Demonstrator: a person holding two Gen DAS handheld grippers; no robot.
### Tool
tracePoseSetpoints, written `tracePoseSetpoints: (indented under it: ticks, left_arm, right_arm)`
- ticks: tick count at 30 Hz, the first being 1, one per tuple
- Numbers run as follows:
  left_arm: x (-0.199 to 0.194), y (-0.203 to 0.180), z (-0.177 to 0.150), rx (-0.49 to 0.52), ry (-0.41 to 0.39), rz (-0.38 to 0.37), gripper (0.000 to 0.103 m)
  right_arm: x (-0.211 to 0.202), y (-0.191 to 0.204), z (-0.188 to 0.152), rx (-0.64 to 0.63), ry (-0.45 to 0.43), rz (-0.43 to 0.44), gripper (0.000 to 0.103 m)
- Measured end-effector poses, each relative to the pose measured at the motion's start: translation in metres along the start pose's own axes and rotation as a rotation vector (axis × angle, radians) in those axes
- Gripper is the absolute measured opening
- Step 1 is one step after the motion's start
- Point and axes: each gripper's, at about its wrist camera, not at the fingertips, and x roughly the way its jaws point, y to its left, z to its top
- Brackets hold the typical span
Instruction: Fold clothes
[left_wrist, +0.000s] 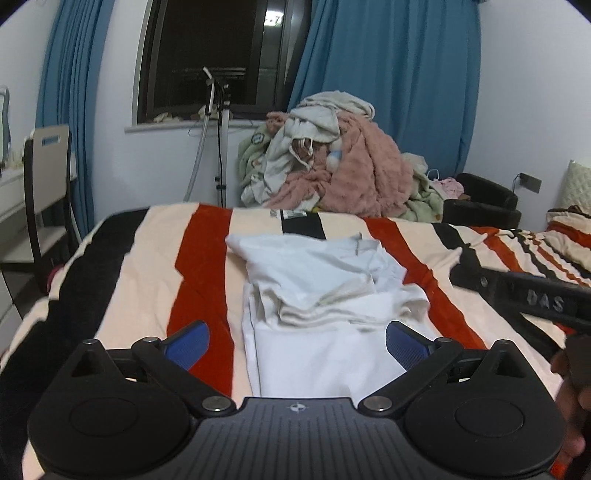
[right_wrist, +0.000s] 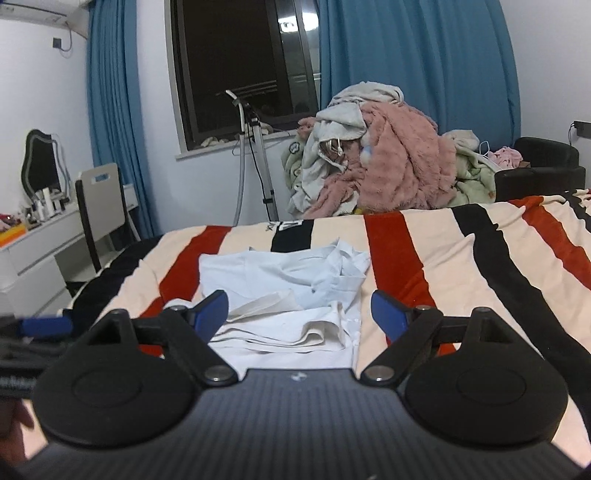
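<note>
1. The white, soft cotton garment (left_wrist: 325, 295) lies partly folded on the red, black and cream striped bedspread (left_wrist: 147, 258).
2. It looks light and limp; hems or corners suit gripping best.
3. Its long axis runs away from both cameras.
4. The left gripper (left_wrist: 297, 343) and right gripper (right_wrist: 299, 314) hover wide apart, empty.
5. A pink and grey laundry heap (right_wrist: 376, 166) sits beyond.

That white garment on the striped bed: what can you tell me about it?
The white garment looks like thin woven cloth, partly folded into a narrow strip with rumpled layers bunched across its middle. It lies flat on the striped blanket, running away from the cameras. Both tongs, left and right, hover open over its near end.
</note>
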Motion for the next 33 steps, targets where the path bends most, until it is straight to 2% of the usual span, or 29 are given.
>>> tracePoseSetpoints:
  ticks: [5, 6, 8, 10, 13, 15, 16, 17, 23, 28, 30, 32, 33]
  left_arm:
    - [-0.009, 0.008, -0.015, -0.079, 0.068, -0.025, 0.102]
    - [-0.010, 0.010, -0.018, -0.101, 0.084, -0.040, 0.102]
    - [-0.010, 0.011, -0.025, -0.125, 0.111, -0.060, 0.102]
    - [-0.009, 0.011, -0.030, -0.130, 0.132, -0.070, 0.102]
    - [-0.007, 0.010, -0.034, -0.135, 0.157, -0.087, 0.102]
    - [-0.004, 0.011, -0.036, -0.162, 0.176, -0.107, 0.102]
    - [-0.002, 0.012, -0.037, -0.180, 0.187, -0.119, 0.102]
    - [0.001, 0.013, -0.038, -0.199, 0.198, -0.130, 0.102]
    - [0.019, 0.021, -0.051, -0.339, 0.298, -0.198, 0.102]
    - [0.041, 0.038, -0.065, -0.509, 0.370, -0.226, 0.101]
    - [0.050, 0.048, -0.071, -0.587, 0.393, -0.217, 0.097]
    - [0.057, 0.059, -0.075, -0.670, 0.380, -0.203, 0.092]
    - [0.061, 0.063, -0.077, -0.701, 0.369, -0.197, 0.083]
  right_arm:
    - [0.000, 0.004, 0.000, -0.013, -0.003, 0.000, 0.084]
    - [0.001, 0.005, 0.000, -0.015, 0.002, 0.000, 0.079]
    - [0.002, 0.007, 0.000, -0.023, 0.019, -0.010, 0.051]
    - [0.003, 0.008, 0.000, -0.036, 0.024, -0.030, 0.035]
    - [0.004, 0.005, -0.001, -0.020, 0.023, -0.022, 0.038]
    - [0.007, 0.001, 0.000, 0.016, 0.034, -0.008, 0.063]
    - [0.008, -0.001, -0.001, 0.032, 0.033, -0.019, 0.089]
    - [0.009, -0.003, -0.001, 0.049, 0.031, -0.031, 0.092]
    - [0.006, -0.012, -0.005, 0.120, 0.072, -0.039, 0.091]
    - [-0.003, -0.020, -0.011, 0.214, 0.103, -0.038, 0.091]
    - [-0.006, -0.026, -0.015, 0.280, 0.125, -0.022, 0.091]
    - [-0.008, -0.031, -0.023, 0.359, 0.154, -0.018, 0.091]
    - [-0.010, -0.032, -0.030, 0.409, 0.171, -0.025, 0.091]
